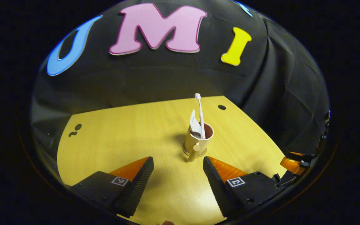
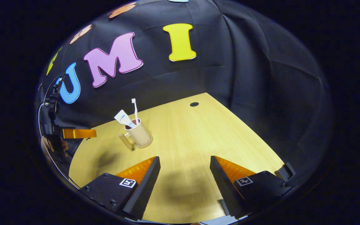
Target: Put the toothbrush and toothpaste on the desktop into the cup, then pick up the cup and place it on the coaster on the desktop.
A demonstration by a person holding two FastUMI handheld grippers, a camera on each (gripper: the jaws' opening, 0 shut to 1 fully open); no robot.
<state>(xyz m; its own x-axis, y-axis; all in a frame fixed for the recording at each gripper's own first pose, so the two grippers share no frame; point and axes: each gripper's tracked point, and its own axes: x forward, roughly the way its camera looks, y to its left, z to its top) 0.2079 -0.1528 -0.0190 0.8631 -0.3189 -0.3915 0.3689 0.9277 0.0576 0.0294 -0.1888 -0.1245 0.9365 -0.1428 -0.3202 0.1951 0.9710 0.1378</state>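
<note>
Both tongs, left (image 1: 178,163) and right (image 2: 184,162), wide apart, empty, short of the cup (image 1: 198,141).

Each hand-held gripper, the left (image 1: 178,163) and the right (image 2: 184,162), has two wedge-shaped fingers with ribbed inner pads, a matte block body with small screws, and a square black-and-white marker on each finger base.
</note>
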